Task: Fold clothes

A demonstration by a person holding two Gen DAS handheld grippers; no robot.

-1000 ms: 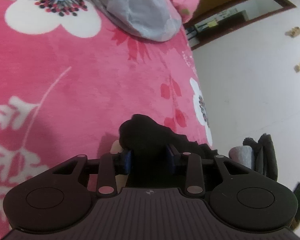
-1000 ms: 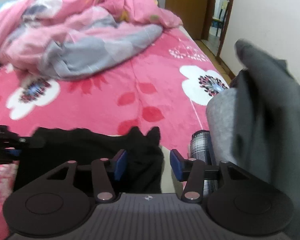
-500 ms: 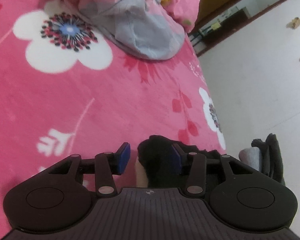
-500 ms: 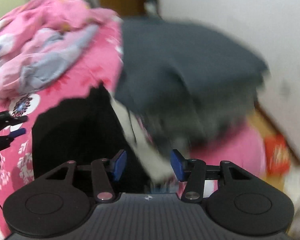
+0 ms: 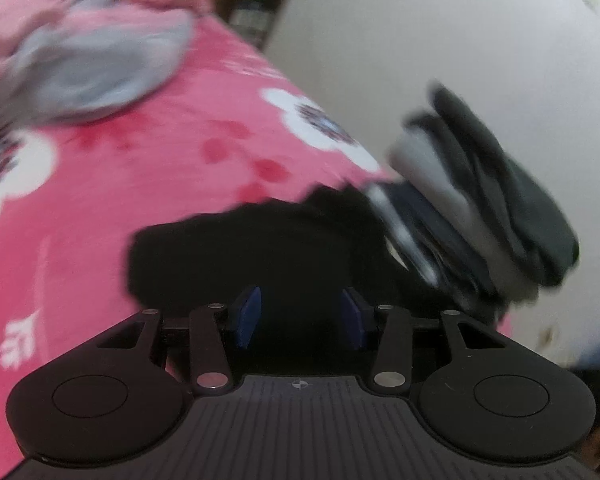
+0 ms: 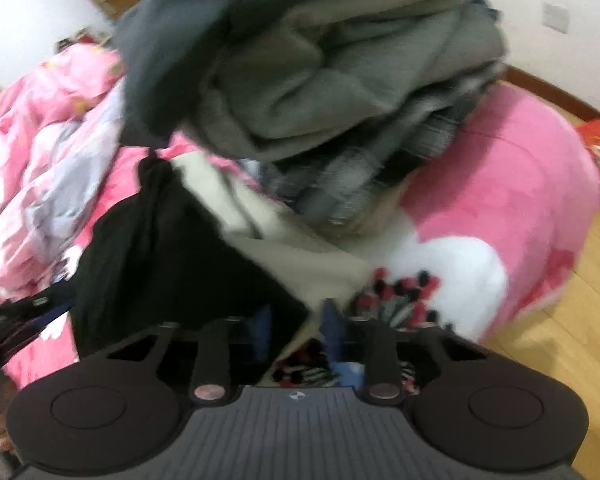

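Observation:
A black garment [image 5: 260,248] lies flat on the pink flowered bedspread [image 5: 120,160]. My left gripper [image 5: 300,316] hovers over its near part, open, with the blue pads apart and nothing pinched. In the right wrist view the same black garment [image 6: 160,248] runs from the left down to my right gripper [image 6: 298,320]. Those jaws are closing, a gap still shows between them, and the garment's corner sits in it. A cream cloth [image 6: 292,248] lies beside that corner. The left gripper [image 6: 40,312] shows at the left edge, held by a hand.
A tall stack of folded grey and dark clothes [image 6: 320,80] [image 5: 480,200] stands at the bed's corner, just beyond the black garment. A crumpled pink and grey quilt [image 5: 100,60] fills the far side. Wooden floor [image 6: 560,340] and a white wall [image 5: 420,40] lie past the bed's edge.
My left gripper let go of the black garment's end, opened, rose and rolled. My right gripper swung round to the garment's corner beside the stack, and its jaws have narrowed.

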